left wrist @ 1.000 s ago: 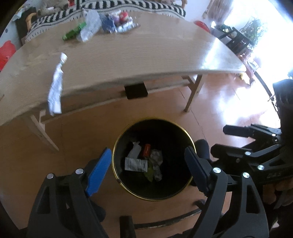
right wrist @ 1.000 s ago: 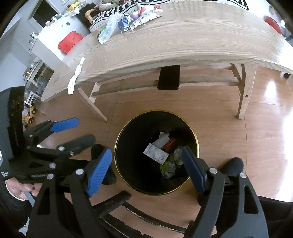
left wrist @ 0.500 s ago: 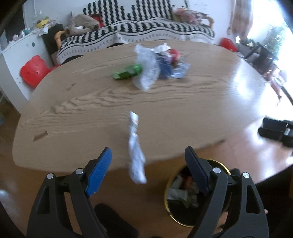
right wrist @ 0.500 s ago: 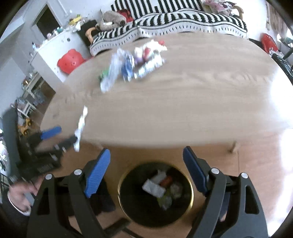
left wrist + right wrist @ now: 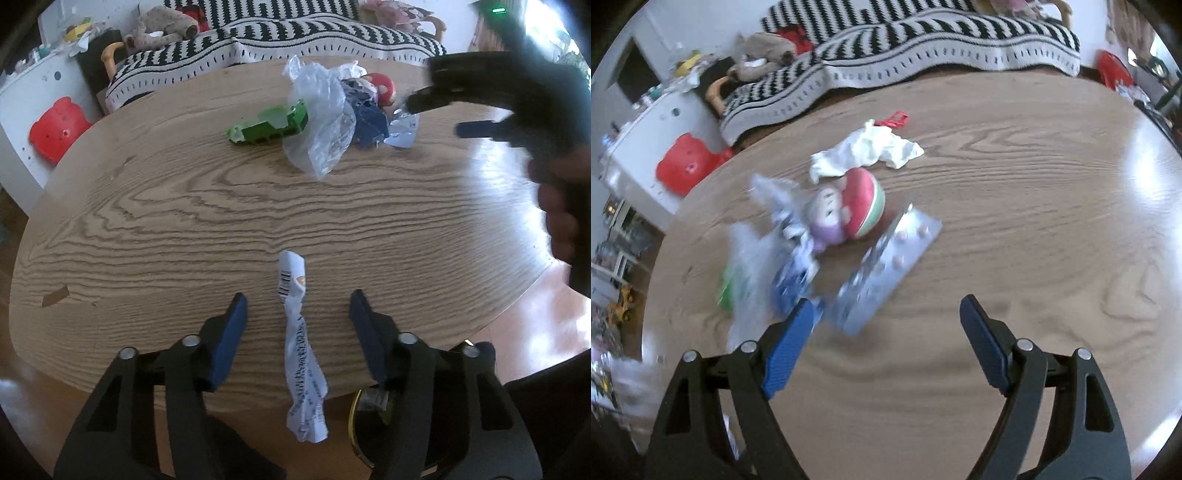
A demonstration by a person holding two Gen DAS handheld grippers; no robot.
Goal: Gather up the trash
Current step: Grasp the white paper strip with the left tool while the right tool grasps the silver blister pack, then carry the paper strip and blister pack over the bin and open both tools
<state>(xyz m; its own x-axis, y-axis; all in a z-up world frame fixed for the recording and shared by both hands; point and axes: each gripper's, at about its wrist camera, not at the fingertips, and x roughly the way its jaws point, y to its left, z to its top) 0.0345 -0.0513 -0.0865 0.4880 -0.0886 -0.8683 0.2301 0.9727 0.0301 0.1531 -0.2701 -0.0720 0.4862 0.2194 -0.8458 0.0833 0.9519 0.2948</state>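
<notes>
Left gripper (image 5: 295, 306), left wrist view: fingers spread wide, nothing between the pads. A twisted white wrapper (image 5: 300, 347) lies in the gap at centre-bottom, touching neither finger; its lower end hangs past the near edge of the wood surface (image 5: 184, 221). Only this view shows the wrapper. Also only here: gold rim of the trash bin (image 5: 356, 413), a sliver at lower right under the surface edge, mostly hidden behind the right-hand finger.

Upper centre of this view: trash pile w/ green plastic piece (image 5: 273, 123), clear plastic bag (image 5: 325, 118), blue crumpled wrapper (image 5: 369, 122). Right gripper (image 5: 465, 114) shows at upper right, blurred, near the pile.

Right gripper (image 5: 886, 321), right wrist view: fingers wide apart, empty, above the surface (image 5: 1034, 221). Left finger tip sits just by a silver blister pack (image 5: 886, 266) at frame centre. This view shows what the other mostly hides: a red-and-purple toy figure (image 5: 849, 214) just above the pack, white crumpled tissue (image 5: 868, 151) further up, small red clip (image 5: 895, 120) beyond it. Left part of the pile is motion-blurred; green and blue bits barely readable.

Both views: striped blanket along the top, red animal-shaped item at left.
</notes>
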